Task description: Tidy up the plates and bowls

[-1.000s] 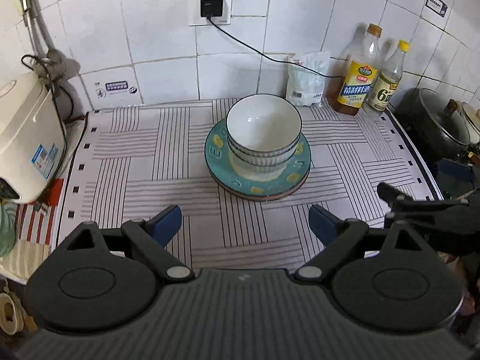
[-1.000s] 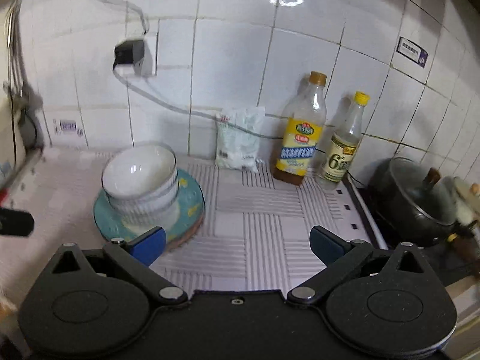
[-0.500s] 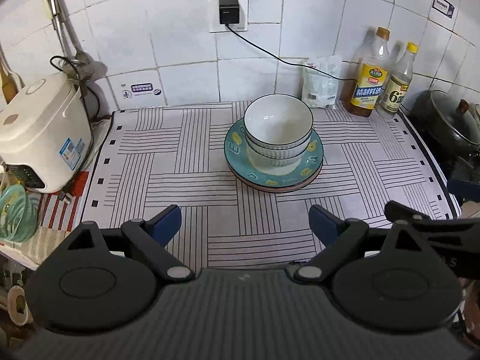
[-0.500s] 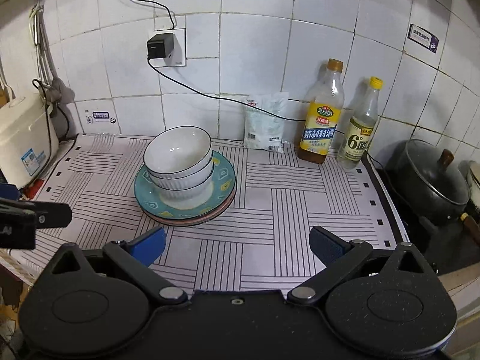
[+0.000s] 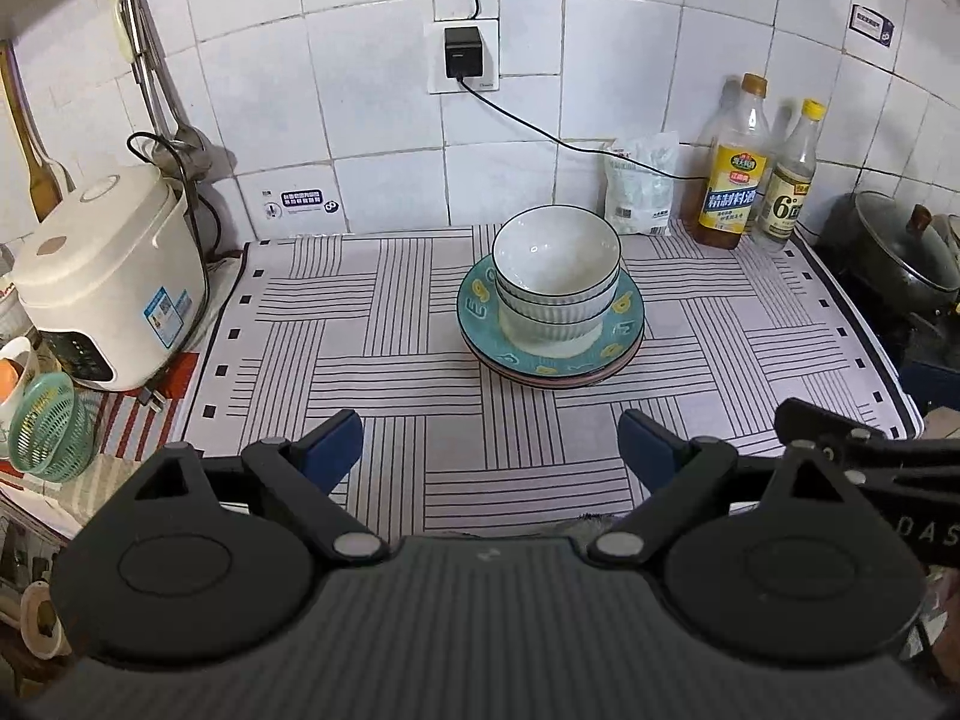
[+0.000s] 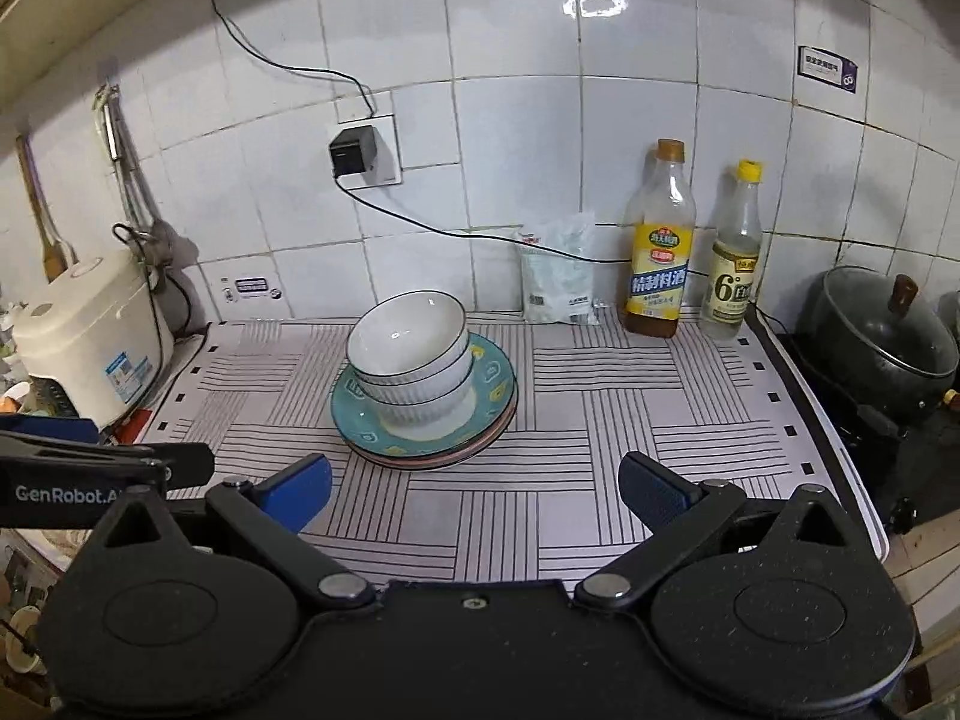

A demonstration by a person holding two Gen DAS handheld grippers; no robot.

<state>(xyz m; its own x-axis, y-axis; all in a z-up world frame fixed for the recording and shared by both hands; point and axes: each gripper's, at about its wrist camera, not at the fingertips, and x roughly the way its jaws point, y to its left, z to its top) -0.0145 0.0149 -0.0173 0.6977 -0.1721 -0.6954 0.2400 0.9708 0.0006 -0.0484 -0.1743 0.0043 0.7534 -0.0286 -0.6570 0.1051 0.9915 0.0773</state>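
Two white ribbed bowls [image 5: 555, 276] are nested on a teal plate [image 5: 480, 306] that lies on a pink plate, all in one stack on the striped mat [image 5: 372, 372]. The stack also shows in the right wrist view [image 6: 414, 360]. My left gripper [image 5: 491, 450] is open and empty, hovering over the mat's near edge, well short of the stack. My right gripper [image 6: 474, 495] is open and empty, also back from the stack. Each gripper shows at the edge of the other's view.
A white rice cooker [image 5: 108, 276] stands left of the mat. Two bottles [image 5: 735, 180] and a white bag [image 5: 642, 186] stand at the tiled back wall. A lidded dark pot [image 5: 906, 252] sits on the right. A charger cable [image 5: 540, 132] hangs across the wall.
Both grippers have pulled back and up from the stack, so more of the counter and wall shows. The stack has not moved.
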